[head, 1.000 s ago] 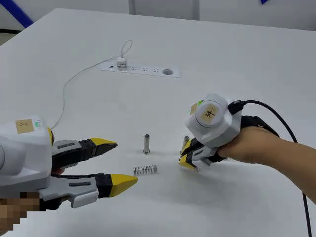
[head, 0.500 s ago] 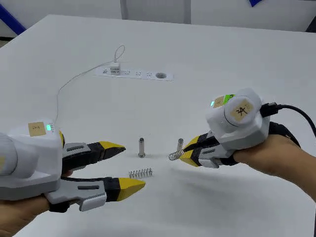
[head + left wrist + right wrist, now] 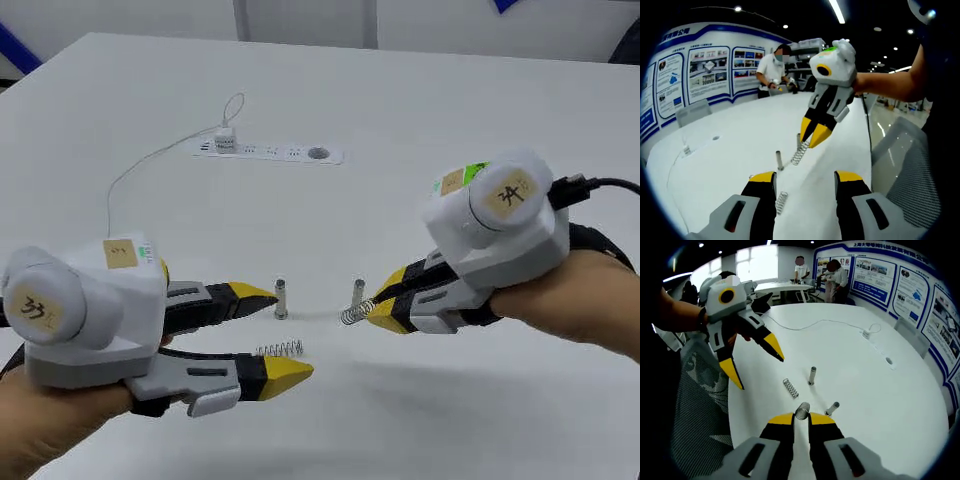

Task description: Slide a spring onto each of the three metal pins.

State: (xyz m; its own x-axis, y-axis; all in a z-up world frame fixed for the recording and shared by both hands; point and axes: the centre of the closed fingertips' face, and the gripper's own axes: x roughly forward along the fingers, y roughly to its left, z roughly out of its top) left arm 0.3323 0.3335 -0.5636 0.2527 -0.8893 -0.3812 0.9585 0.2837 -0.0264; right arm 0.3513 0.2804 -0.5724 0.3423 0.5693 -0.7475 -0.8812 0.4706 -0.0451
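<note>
While your right gripper point(image 3: 378, 312) pinches one spring point(image 3: 350, 315) just beside the right-hand metal pin point(image 3: 358, 292), your left gripper point(image 3: 283, 333) gapes wide, a second spring point(image 3: 280, 349) lying on the white table point(image 3: 450, 120) by its jaws, near the other pin point(image 3: 281, 298)

Left hand-held gripper point(image 3: 283, 333): white boxy housing, grey and black jaws, yellow tips. Left round tan sticker point(image 3: 38, 310) bears handwritten mark; square tan sticker point(image 3: 120, 253) on top.
Right hand-held gripper point(image 3: 372, 310): same build. Right round tan sticker point(image 3: 512, 193) handwritten; green label point(image 3: 470, 172); black cable point(image 3: 600, 183) at rear.
</note>
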